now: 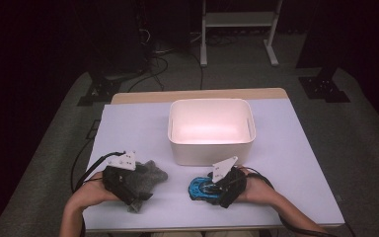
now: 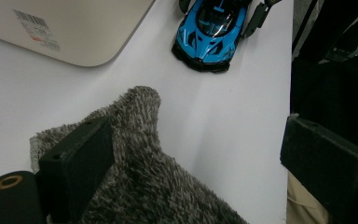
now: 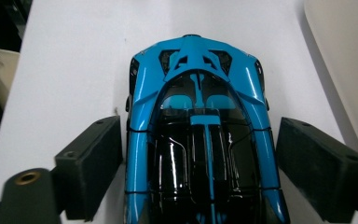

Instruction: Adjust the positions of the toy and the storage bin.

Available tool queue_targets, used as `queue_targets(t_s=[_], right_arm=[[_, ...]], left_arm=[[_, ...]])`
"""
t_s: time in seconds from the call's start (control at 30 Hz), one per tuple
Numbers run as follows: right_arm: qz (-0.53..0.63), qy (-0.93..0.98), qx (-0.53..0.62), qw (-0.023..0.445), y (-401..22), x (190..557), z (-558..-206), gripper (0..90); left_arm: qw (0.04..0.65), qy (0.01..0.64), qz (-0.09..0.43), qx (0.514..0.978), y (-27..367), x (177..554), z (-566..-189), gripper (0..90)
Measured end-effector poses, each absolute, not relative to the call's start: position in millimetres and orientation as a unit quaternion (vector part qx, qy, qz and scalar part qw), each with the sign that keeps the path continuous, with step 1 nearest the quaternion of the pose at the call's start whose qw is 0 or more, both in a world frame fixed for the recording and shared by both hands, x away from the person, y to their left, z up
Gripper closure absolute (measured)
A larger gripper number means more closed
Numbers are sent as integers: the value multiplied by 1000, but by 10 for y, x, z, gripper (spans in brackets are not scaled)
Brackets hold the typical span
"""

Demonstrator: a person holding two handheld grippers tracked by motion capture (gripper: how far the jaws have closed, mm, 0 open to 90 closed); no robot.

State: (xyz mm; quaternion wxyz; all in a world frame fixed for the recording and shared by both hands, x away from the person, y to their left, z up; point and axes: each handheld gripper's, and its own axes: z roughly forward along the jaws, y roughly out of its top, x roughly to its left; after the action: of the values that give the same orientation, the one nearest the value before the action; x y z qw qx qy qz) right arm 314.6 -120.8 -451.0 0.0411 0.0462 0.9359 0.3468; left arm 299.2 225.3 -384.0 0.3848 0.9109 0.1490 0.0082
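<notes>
Nearest to the lens in the right gripper view, the right gripper point(image 3: 200, 172) holds its two black jaws spread, one on each flank of a glossy blue and black toy sports car point(image 3: 198, 140). A narrow gap shows on each side, so the pads point(image 3: 91, 163) are not pressing the body yet. The car lies on the white table sheet point(image 3: 74, 56) with one end pointing away from the jaws, and beyond that end the sheet is bare. To the far right of the jaws curves the wall of a cream plastic bin point(image 3: 349, 56).

The left gripper point(image 2: 205, 158) also has its jaws wide apart. One pad point(image 2: 81, 158) rests on a grey fuzzy cloth item point(image 2: 140, 158), maybe a plush piece or a glove; the other jaw hangs off to the side, clear of it. Past the cloth the same car appears again, and the bin corner with a barcode sticker point(image 2: 35, 28) is further out.

I judge the step as the grasp, just before closing. Next, each gripper should close squarely, then lift and carry its thing to the open bin point(image 1: 211, 129), which stands behind both hands in the high view. The car body is smooth and shiny, so it may slip if the pinch is off centre
</notes>
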Motion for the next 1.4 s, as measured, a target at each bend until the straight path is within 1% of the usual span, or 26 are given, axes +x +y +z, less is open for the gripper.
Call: queue_targets(t_s=[0.13,0.43,0.57,0.63,0.9,1.03,1.3,1.4], right_arm=[[343,938,45,38,-1206,3151,-4510,138],[335,940,43,49,-1226,3136,-4511,141],[331,941,54,36,-1239,3163,-4526,129],[332,941,64,23,-1245,3188,-4539,125],[340,938,63,20,-1262,3193,-4556,124],[337,940,60,22,-1261,3190,-4543,162],[307,950,48,16,-1187,3211,-4490,162],[306,951,45,23,-1159,3207,-4480,161]], left_arm=[[384,149,8,911,2251,2992,-3841,88],[384,149,6,911,2252,2992,-3845,88],[382,148,4,912,2242,2993,-3851,88],[381,148,4,913,2240,2994,-3850,88],[381,147,4,913,2236,2992,-3847,88],[380,149,5,913,2242,2995,-3846,88],[380,148,4,913,2236,3001,-3854,88],[380,148,5,913,2242,2998,-3846,88]])
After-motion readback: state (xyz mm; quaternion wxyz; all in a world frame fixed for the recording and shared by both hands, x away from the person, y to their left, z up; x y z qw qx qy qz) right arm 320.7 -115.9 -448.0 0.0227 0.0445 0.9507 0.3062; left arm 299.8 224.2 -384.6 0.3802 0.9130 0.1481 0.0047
